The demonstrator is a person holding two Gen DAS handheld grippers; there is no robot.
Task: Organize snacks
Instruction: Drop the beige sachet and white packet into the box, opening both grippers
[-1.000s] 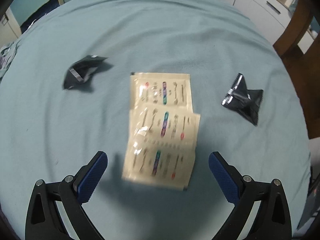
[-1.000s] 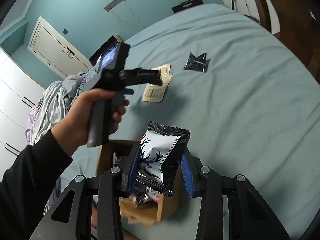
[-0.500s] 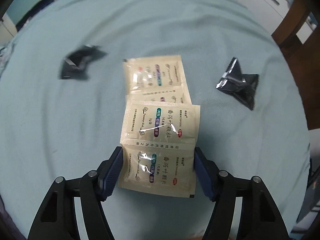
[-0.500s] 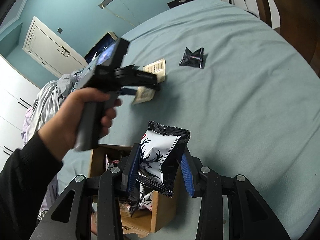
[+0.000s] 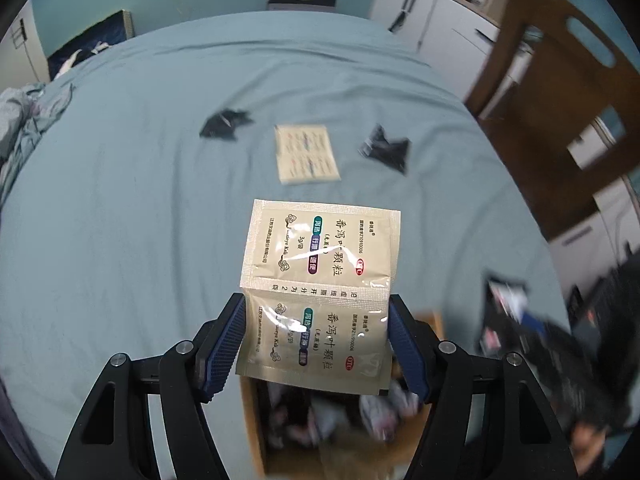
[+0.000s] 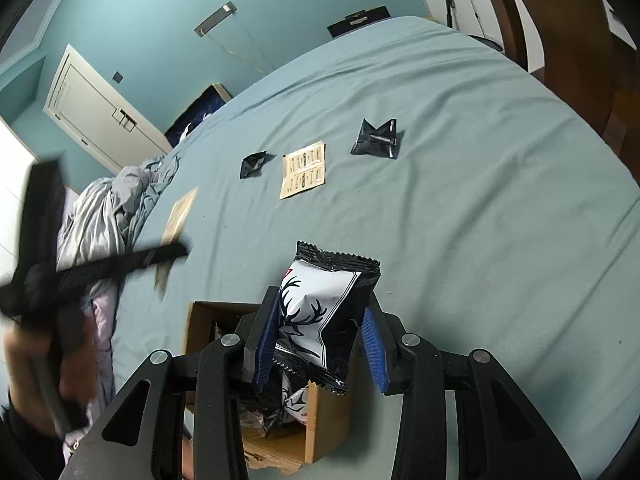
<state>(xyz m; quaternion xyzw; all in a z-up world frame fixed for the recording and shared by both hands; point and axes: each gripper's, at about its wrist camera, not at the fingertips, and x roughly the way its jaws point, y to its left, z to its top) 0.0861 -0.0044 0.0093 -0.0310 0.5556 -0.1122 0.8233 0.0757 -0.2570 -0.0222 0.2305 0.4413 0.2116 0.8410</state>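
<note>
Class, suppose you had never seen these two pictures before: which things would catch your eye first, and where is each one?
First, the beige double sachet strip with printed Chinese text, clamped in the left gripper above the open brown cardboard box. Next, the black-and-white snack packet with a deer-antler design, pinched in the right gripper over the same box. Beyond them, on the blue-green bedsheet, lie another beige sachet sheet and two small crumpled black packets.

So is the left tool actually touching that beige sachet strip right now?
Touching. The left wrist view shows both blue pads of the left tool pressed against the side edges of the beige sachet strip, which is held up off the bed.
</note>
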